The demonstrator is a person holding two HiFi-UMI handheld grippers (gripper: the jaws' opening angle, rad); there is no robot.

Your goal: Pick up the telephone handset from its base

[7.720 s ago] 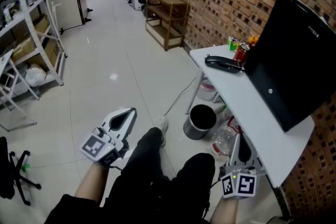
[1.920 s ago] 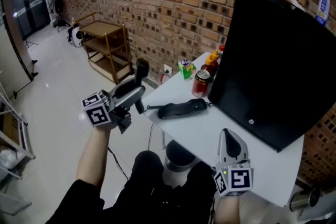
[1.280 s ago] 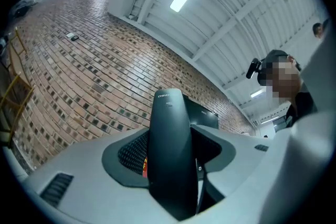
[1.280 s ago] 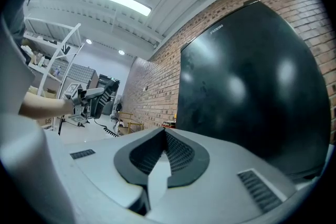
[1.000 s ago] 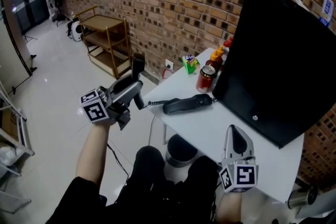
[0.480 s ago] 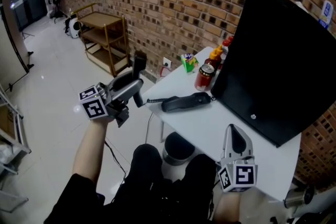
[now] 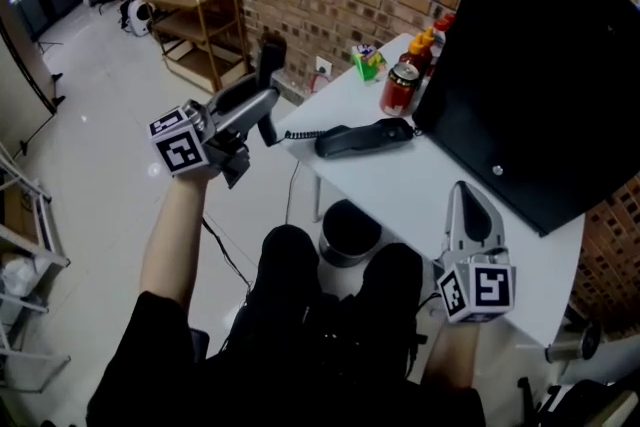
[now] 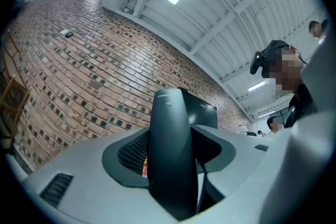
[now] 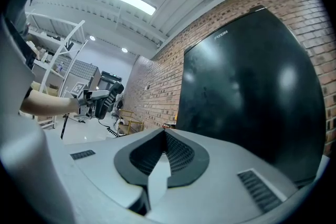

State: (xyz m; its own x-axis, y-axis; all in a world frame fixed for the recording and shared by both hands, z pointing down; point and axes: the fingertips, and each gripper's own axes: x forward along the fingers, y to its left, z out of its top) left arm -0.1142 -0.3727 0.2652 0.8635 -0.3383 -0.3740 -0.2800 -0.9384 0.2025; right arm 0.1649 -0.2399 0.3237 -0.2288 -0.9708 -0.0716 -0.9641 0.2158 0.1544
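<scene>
The black telephone handset (image 7: 270, 52) stands roughly upright between the jaws of my left gripper (image 7: 258, 103), which is shut on it and holds it in the air left of the white table (image 7: 420, 210). In the left gripper view the handset (image 8: 170, 155) fills the gap between the jaws of my left gripper (image 8: 173, 136). A coiled cord (image 7: 300, 134) runs from it to the black telephone base (image 7: 365, 137) at the table's left corner. My right gripper (image 7: 468, 200) rests shut and empty over the table's near edge, and the right gripper view shows the right gripper (image 9: 163, 134) with its tips meeting.
A large black monitor (image 7: 540, 65) leans at the back of the table. A red can (image 7: 400, 88), sauce bottles (image 7: 428, 43) and a green pack (image 7: 368, 61) stand behind the base. A bin (image 7: 350, 233) sits under the table and a wooden rack (image 7: 195, 30) stands by the brick wall.
In the oldest frame the handset lay on its base with both grippers low. It is now off the base in my left gripper. Over the last second only the head view shifted.
</scene>
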